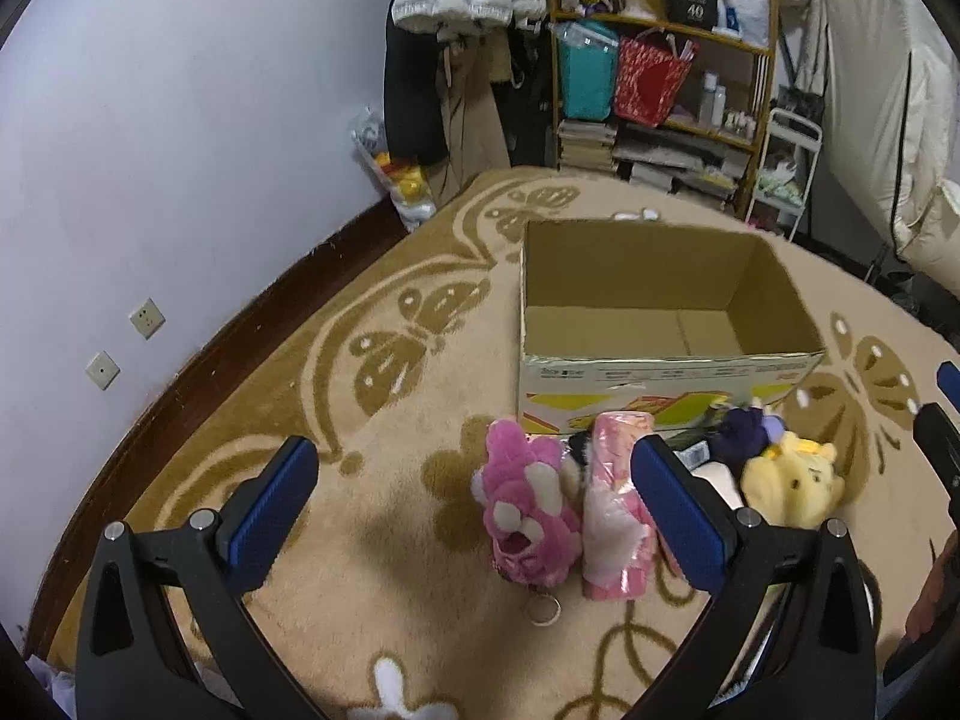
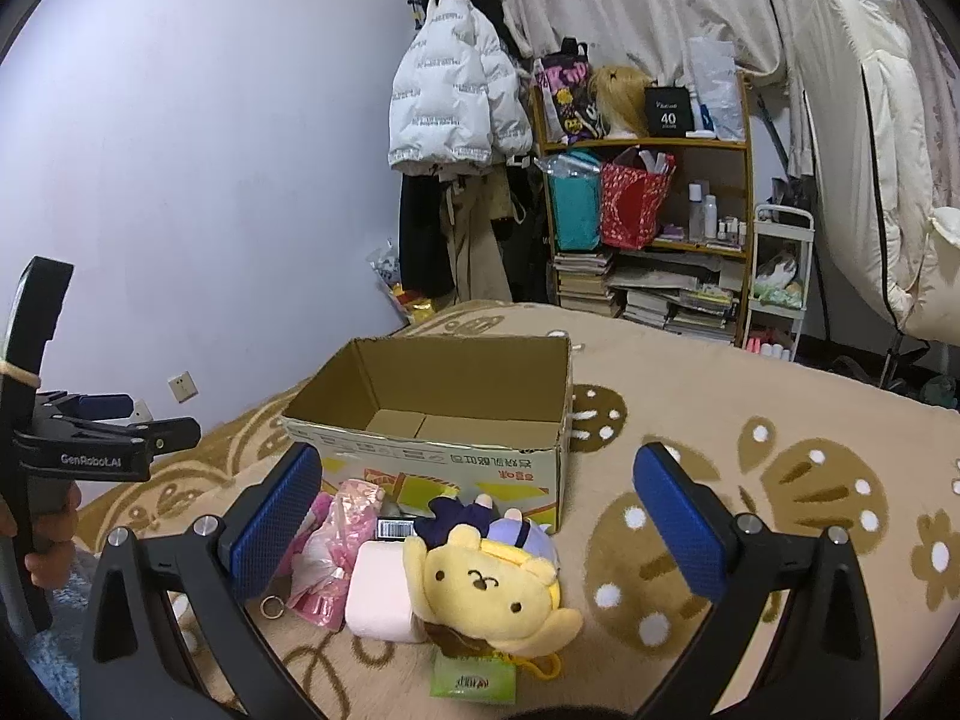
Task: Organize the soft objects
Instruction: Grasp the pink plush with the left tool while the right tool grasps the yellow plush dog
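Both jaws spread wide, gripping nothing. Left gripper [image 1: 474,504] hangs over the beige patterned carpet [image 1: 384,420]; right gripper [image 2: 480,516] over the toy pile. Open cardboard box [image 2: 444,402] sits empty at the far side of the pile, its near wall touching the toys. Pile left to right — pink plush [image 1: 528,498] with key ring, pink wrapped packet [image 1: 612,516], pale pink block [image 2: 384,594], yellow plush [image 2: 486,588] with a purple plush [image 2: 522,534] behind it. Green packet [image 2: 474,678] lies nearest. Far back: bookshelf [image 2: 648,228], white jacket [image 2: 450,102].
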A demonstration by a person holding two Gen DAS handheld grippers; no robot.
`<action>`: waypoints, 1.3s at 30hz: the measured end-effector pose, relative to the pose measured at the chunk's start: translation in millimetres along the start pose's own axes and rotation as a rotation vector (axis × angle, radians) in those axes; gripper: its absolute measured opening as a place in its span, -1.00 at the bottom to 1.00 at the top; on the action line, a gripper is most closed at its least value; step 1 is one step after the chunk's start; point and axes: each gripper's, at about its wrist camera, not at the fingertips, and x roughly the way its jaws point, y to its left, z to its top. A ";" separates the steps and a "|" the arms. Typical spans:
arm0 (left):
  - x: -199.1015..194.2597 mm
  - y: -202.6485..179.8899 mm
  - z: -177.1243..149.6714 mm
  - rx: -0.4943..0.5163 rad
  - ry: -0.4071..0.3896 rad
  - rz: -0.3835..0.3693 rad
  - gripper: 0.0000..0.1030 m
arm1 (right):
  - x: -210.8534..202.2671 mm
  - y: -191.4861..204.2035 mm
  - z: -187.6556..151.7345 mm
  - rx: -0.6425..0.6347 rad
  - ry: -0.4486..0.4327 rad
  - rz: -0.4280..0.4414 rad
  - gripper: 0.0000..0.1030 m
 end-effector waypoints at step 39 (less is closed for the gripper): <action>150.4 3.9 -26.2 -0.116 0.384 -0.038 0.99 | 100.9 -12.6 -65.2 0.014 0.292 0.025 1.00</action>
